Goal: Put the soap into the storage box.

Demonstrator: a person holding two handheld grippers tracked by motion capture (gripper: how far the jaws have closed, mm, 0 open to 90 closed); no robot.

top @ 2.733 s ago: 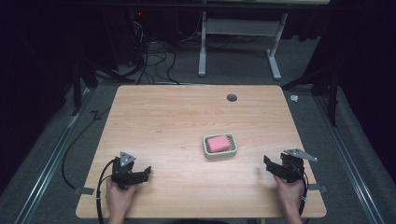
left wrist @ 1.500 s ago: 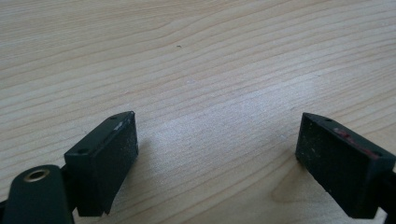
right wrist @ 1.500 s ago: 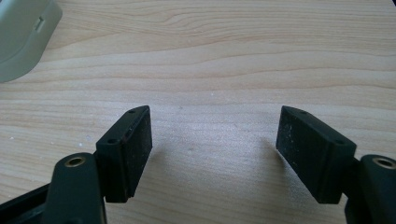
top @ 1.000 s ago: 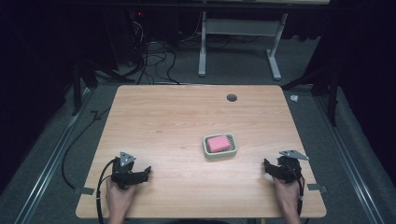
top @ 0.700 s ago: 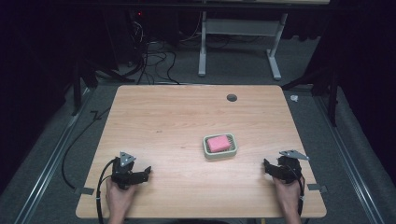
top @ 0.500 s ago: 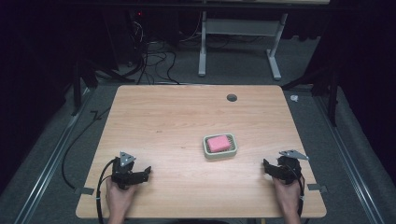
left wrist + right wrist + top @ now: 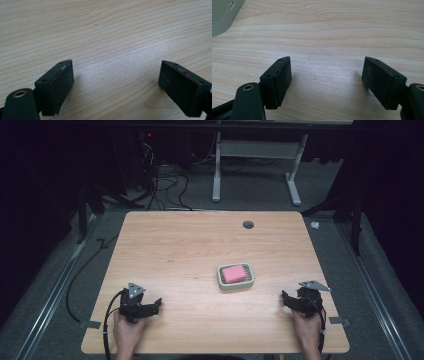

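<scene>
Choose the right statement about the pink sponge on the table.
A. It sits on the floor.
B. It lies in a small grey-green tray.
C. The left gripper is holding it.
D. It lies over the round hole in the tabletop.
B: the pink sponge lies inside the tray, apart from both grippers.

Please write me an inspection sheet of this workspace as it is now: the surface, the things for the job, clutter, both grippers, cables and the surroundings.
Surface: wooden table, light grain, with a round dark hole near its far edge.
Job's things: grey-green soap dish right of centre, holding a pink bar; no gripper touches it.
Clutter: nothing seen on the table.
Grippers: left gripper low at the near left, jaws wide apart, nothing between them; right gripper low at the near right, jaws wide apart, nothing between them.
Cables: a black cable trails from the left gripper; more cables lie on the floor beyond the table.
Surroundings: grey carpet, a white desk frame behind, dark room.
</scene>
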